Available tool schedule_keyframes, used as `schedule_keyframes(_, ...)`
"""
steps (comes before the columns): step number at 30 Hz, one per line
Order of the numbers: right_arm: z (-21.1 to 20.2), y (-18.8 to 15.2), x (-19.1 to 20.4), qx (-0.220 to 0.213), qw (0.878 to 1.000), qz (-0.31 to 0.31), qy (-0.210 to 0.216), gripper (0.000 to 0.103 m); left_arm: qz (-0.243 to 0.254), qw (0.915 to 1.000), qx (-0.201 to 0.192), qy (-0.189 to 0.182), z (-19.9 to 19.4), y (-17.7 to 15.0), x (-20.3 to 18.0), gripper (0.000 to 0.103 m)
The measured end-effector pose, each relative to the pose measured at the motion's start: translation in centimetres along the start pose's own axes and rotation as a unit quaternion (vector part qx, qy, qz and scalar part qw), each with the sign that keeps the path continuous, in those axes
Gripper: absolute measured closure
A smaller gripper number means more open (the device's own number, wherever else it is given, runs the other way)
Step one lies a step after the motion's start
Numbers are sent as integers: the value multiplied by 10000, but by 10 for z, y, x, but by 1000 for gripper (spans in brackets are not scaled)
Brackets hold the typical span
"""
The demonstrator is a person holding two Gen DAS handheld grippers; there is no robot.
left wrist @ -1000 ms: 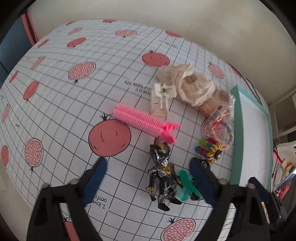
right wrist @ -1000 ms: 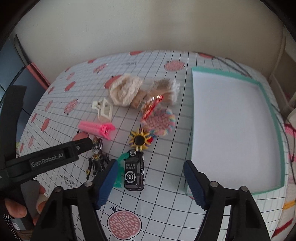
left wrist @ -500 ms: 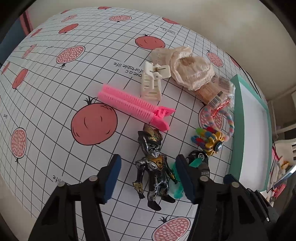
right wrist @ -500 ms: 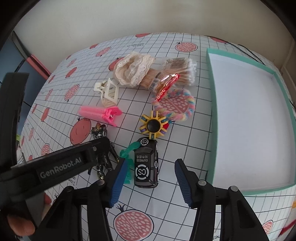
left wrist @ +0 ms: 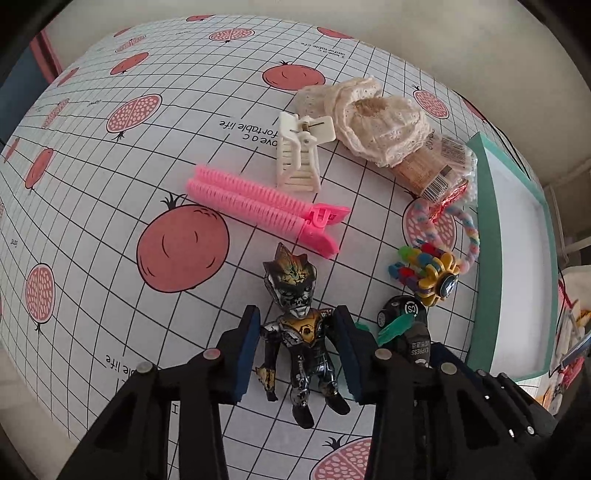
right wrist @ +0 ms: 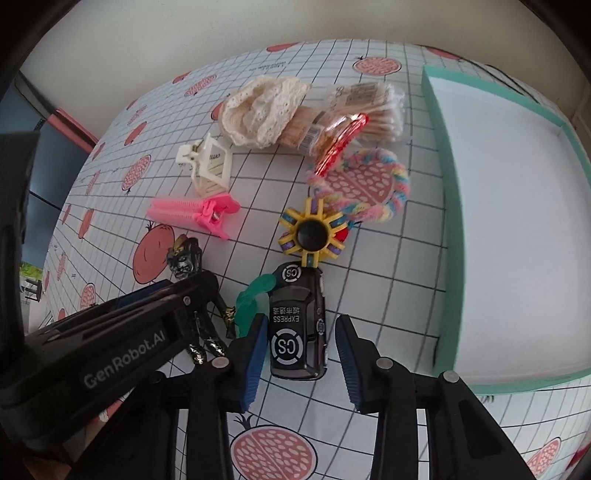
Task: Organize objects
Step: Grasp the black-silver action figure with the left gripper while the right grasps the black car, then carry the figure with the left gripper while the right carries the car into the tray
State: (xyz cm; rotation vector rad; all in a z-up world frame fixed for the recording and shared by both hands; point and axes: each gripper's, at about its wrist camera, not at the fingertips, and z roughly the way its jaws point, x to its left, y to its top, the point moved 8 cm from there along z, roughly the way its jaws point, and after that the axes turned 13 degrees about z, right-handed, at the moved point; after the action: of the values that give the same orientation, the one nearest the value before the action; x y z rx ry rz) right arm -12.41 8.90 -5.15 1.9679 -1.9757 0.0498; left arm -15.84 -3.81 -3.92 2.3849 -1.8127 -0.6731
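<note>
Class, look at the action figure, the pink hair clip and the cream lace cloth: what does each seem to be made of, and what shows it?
Action figure: probably hard plastic with metallic silver and gold paint, given the glossy highlights.
Pink hair clip: moulded plastic, uniform colour, fine comb teeth.
Cream lace cloth: soft fabric, likely cotton lace; it crumples and shows eyelet holes.

Table under a gridded pomegranate-print cloth (left wrist: 110, 229); plain cream wall (right wrist: 184, 33) behind; daylight, soft shadows.

Pomegranate-print tablecloth (left wrist: 110, 206) under figurine (left wrist: 299, 332), toy car (right wrist: 298, 325), teal tray (right wrist: 447, 229).
</note>
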Motion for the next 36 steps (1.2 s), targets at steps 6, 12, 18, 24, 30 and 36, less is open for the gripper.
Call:
schedule_keyframes(6, 1, -2, -5, 40, 9996, 173, 223, 67, -9, 10000, 7, -73, 6, -6, -7, 63)
schedule_keyframes(12, -1, -3, -8, 45, 9995, 199, 230, 67, -103, 9999, 26, -121, 9, -4, -7, 67)
schedule_keyframes(18, 0, -3, -5, 86, 9993, 257, 253, 67, -180, 9997, 6, -177, 7, -2, -6, 68)
schedule_keyframes(24, -13, -4, -4, 24, 9988, 237, 425, 68, -379, 9990, -160, -159, -3, 2, 4, 68)
schedule_keyframes(30, -32, -8, -9, -90, 9985, 239, 475, 68, -612, 9974, -302, -236, -14, 2, 7, 68)
schedule_keyframes(36, -56, -10, -16, -327, 9971, 279, 620, 68, -668, 9961, -531, -220, -25, 1, 6, 68)
